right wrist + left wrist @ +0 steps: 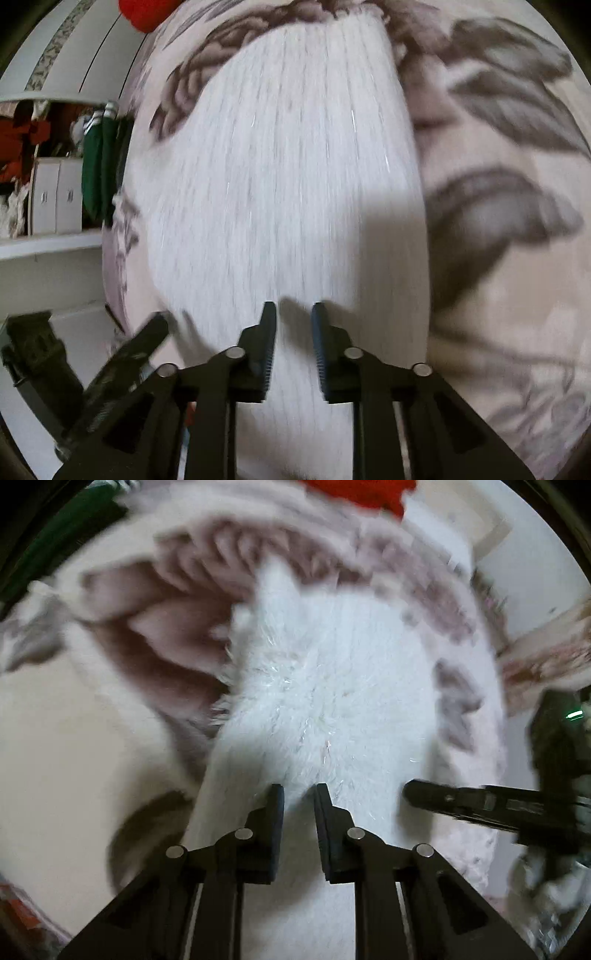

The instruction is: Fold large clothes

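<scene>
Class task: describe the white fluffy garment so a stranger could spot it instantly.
Find the floral-print bedspread. On it lies the white garment, running straight ahead of both grippers. Its plain, shaggy white pile sets it apart from the printed cloth beneath.

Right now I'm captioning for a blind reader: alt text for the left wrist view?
The left gripper, jaws pinching a fluffy white garment, over a pale floral-print bedspread. The right gripper reaches in from the right.
</scene>
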